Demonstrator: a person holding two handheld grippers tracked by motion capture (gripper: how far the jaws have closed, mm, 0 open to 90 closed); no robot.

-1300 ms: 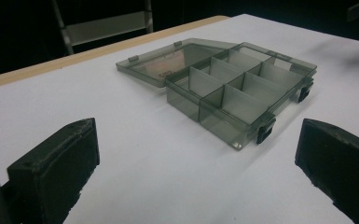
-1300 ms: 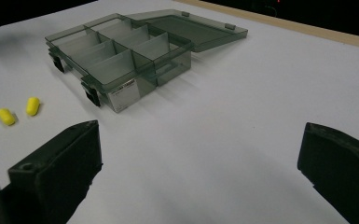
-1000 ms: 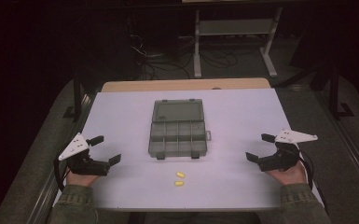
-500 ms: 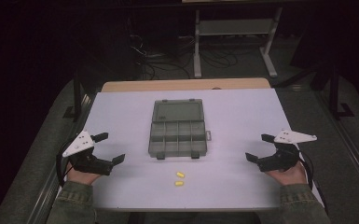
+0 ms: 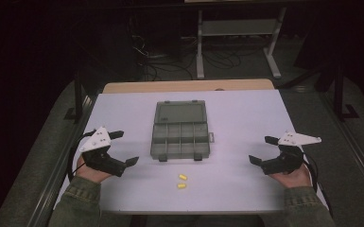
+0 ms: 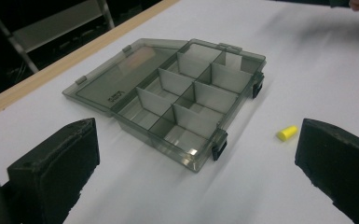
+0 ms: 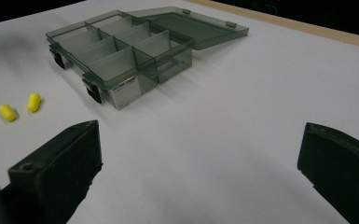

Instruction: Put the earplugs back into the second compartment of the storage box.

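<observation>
Left tool [image 5: 124, 149] and right tool [image 5: 261, 150] hover with jaws spread wide.

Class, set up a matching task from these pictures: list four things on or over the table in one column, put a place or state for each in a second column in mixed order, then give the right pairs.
Things
1. organiser box
2. two yellow earplugs
3. left tool
4. right tool

Places or states
A. lying loose on the white table, just in front of the box
B. held open over the table's right edge area
C. lid folded back flat, compartments bare
D. held open over the table's left side

Pairs: 1-C, 2-A, 3-D, 4-B
</observation>
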